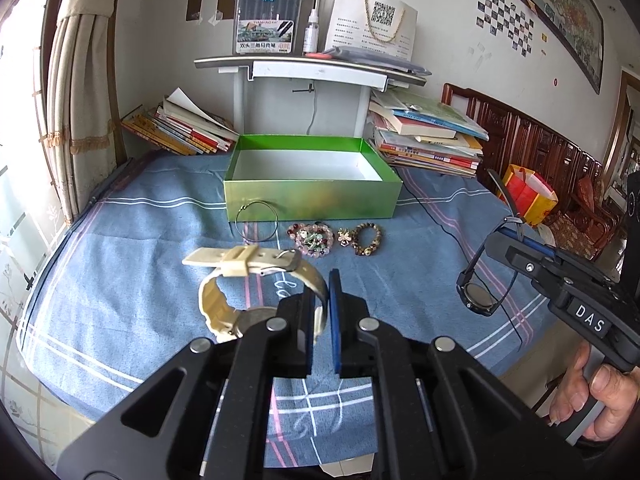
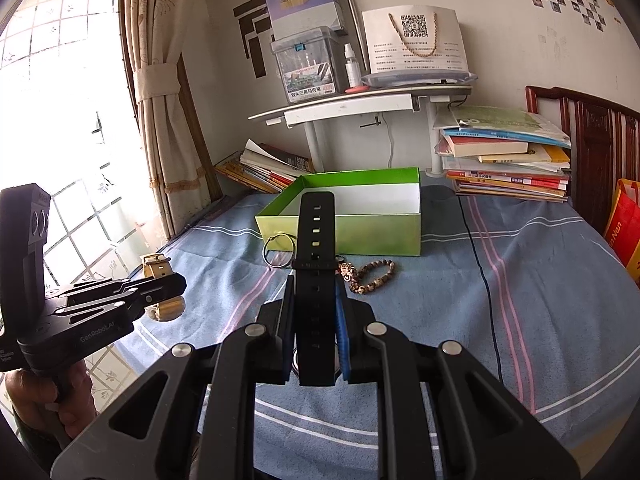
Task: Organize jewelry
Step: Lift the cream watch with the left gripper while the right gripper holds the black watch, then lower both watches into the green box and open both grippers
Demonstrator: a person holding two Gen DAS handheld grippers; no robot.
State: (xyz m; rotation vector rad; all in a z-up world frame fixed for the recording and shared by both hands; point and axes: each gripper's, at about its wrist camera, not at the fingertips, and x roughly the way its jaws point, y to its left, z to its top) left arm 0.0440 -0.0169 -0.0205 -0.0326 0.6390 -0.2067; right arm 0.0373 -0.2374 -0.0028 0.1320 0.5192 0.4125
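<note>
My left gripper [image 1: 320,300] is shut on the strap of a cream watch [image 1: 248,264] and holds it above the blue cloth; it also shows in the right wrist view [image 2: 160,280]. My right gripper [image 2: 314,304] is shut on a black watch [image 2: 316,240], also seen from the left wrist [image 1: 478,296]. An open green box [image 1: 312,176] stands ahead, empty inside. In front of it lie a metal bangle [image 1: 257,222], a pink bead bracelet [image 1: 311,238], a flower charm [image 1: 344,237] and a brown bead bracelet [image 1: 368,238].
Book stacks lie left [image 1: 180,128] and right [image 1: 428,132] of a small white shelf [image 1: 308,68]. A curtain [image 1: 80,80] hangs at left. A black cable [image 2: 480,256] crosses the cloth. A red bag [image 1: 528,192] stands beyond the right edge.
</note>
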